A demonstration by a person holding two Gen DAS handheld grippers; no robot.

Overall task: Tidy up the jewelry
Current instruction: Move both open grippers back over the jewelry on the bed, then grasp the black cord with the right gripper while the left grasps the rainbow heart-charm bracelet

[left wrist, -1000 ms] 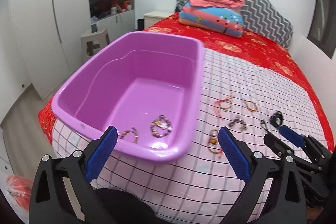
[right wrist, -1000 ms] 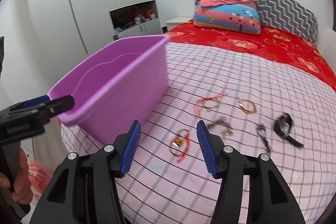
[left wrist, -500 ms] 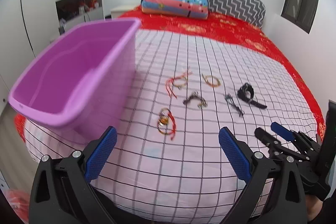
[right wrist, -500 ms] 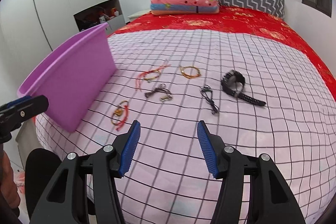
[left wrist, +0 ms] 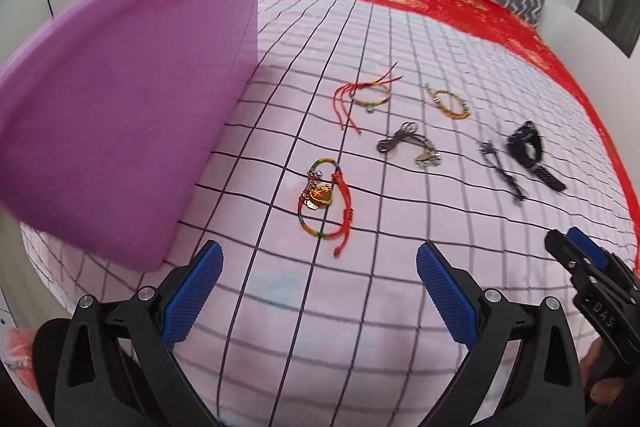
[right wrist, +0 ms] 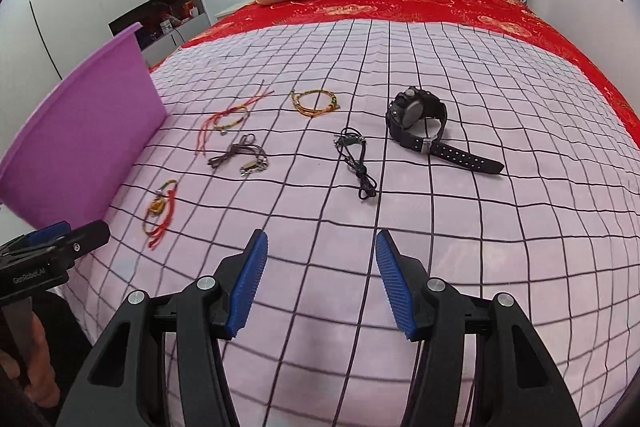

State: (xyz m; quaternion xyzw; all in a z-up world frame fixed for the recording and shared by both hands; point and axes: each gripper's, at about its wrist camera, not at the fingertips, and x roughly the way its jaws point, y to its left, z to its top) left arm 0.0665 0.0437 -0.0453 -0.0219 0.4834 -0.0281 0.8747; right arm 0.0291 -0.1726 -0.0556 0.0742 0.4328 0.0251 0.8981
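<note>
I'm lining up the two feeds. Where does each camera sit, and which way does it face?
Left wrist: behind the open left tongs, angled down at the charm bracelet beside the purple tub; right tongs at right edge.
Right wrist: behind the open right tongs, facing the watch; left tongs and a hand at left.
Shared: jewelry, tub, checked sheet.

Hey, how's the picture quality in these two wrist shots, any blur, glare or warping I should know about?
Left wrist view: the purple bin is smeared along its edges, while the red cord bracelet stays fairly sharp; grid lines on the checked sheet bow from the fisheye. Right wrist view: sharper overall, the black watch is crisp, lighting even with soft shadows, no strong glare; corners are vignetted black.
</note>
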